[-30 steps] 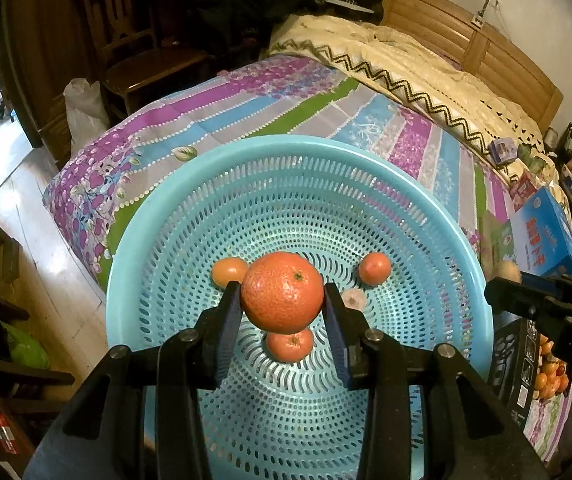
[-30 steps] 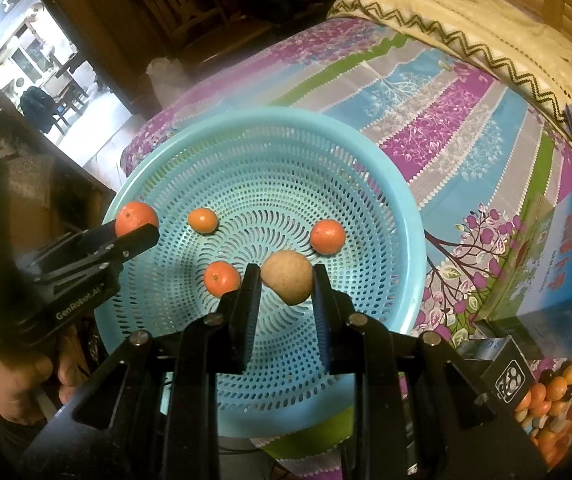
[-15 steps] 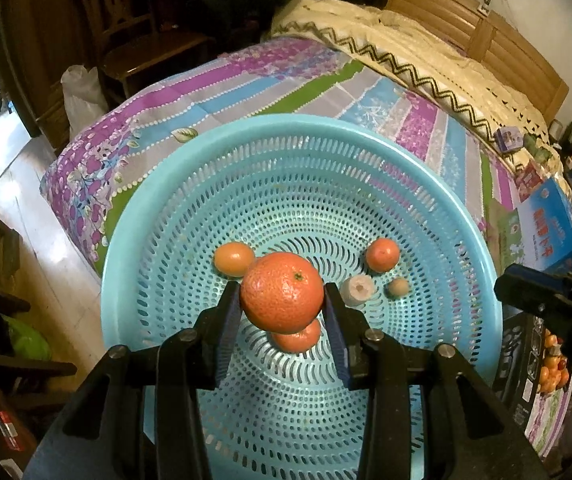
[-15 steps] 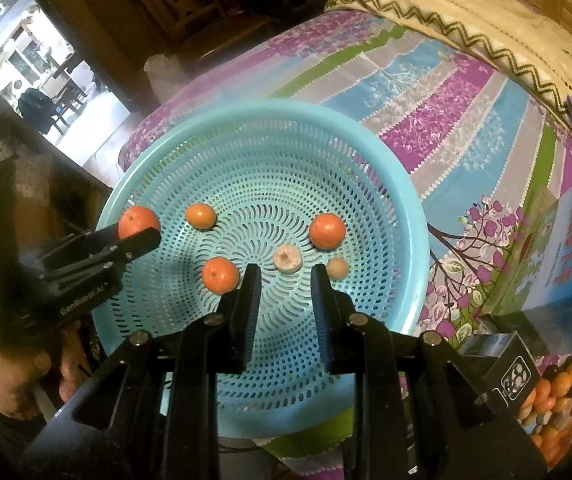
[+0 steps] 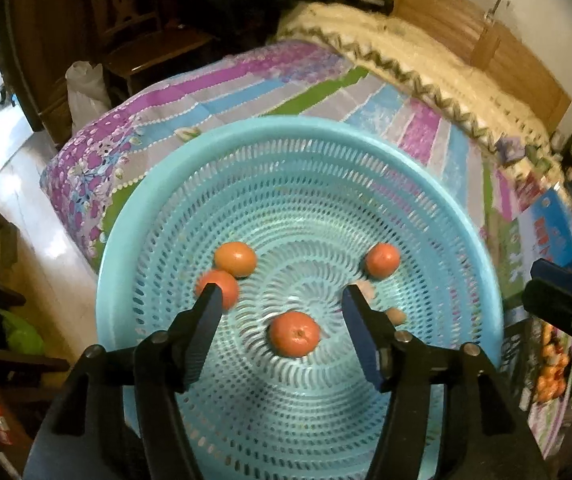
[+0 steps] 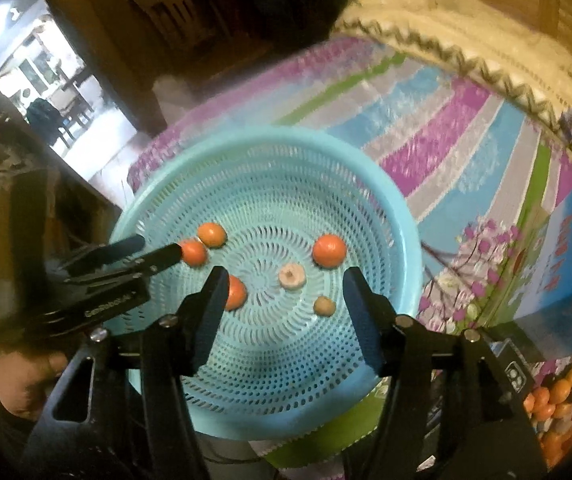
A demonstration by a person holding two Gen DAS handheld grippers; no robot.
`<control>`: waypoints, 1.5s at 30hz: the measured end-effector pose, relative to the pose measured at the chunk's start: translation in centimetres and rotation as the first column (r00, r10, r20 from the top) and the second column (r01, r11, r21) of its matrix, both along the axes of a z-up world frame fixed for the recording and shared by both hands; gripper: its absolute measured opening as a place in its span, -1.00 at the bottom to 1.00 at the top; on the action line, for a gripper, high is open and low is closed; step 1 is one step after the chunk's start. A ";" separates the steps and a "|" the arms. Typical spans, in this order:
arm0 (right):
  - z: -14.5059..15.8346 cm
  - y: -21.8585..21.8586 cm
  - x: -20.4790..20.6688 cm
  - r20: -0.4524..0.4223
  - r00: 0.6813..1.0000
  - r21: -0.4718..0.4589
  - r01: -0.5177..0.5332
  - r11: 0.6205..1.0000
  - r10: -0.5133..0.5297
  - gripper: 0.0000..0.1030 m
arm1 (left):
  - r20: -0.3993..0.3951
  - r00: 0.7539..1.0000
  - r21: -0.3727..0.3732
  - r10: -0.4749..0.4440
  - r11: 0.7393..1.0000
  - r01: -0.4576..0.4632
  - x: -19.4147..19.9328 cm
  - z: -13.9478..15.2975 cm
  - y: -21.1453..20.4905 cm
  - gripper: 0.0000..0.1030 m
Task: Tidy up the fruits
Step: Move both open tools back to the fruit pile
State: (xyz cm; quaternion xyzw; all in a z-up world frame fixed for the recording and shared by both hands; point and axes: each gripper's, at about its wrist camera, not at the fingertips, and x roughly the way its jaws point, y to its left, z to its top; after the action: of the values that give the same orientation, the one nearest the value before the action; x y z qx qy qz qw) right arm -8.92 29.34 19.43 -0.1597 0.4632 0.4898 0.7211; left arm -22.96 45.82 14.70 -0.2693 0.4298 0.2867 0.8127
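Both grippers' fingers have just been opening and now hold nothing: the left gripper [image 5: 279,302] let go of its big round orange [image 5: 217,286], and the right gripper [image 6: 281,284] is empty too. Six fruits now lie near the middle of the round light-blue plastic basket [image 5: 133,216], so more can be fetched.

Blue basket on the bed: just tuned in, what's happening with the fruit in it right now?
A person holds a gripper in each hand above the blue basket. The left gripper and right gripper have just been opening, and nothing sits between their jaws. Four oranges lie loose in the basket with a pale round piece and a small brown fruit. More fruit waits in a crate at lower right.
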 end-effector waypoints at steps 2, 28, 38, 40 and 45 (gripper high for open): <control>1.4 -1.1 -0.9 0.061 0.998 0.053 -0.001 0.999 -0.002 0.18 | 0.051 0.999 0.028 -0.002 1.000 0.001 -0.4 0.9 -0.6 0.23; 1.9 -32.0 -7.2 0.396 0.732 0.242 0.500 0.832 -0.555 1.00 | 0.368 0.664 0.522 -0.651 0.735 0.432 4.7 13.6 -32.8 1.00; -2.9 -42.5 -4.8 0.294 0.681 0.070 0.685 0.726 -0.671 0.83 | 0.396 0.582 0.182 -0.711 0.681 0.709 12.4 2.8 -41.9 0.98; -4.0 -43.7 -4.2 0.255 0.682 0.057 0.698 0.714 -0.686 0.72 | 0.361 0.613 0.115 -0.703 0.686 0.719 14.1 0.2 -42.4 0.94; -6.3 -46.0 -3.6 0.176 0.689 0.039 0.709 0.704 -0.703 0.53 | 0.312 0.629 -0.091 -0.712 0.636 0.766 18.5 -5.8 -44.0 0.27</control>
State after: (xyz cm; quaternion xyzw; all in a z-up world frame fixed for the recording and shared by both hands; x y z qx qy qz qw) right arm -12.50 -16.62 13.15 -0.0242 0.4305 0.1512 0.8895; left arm -4.50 1.84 8.95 -0.1875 0.4261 -0.1585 0.8707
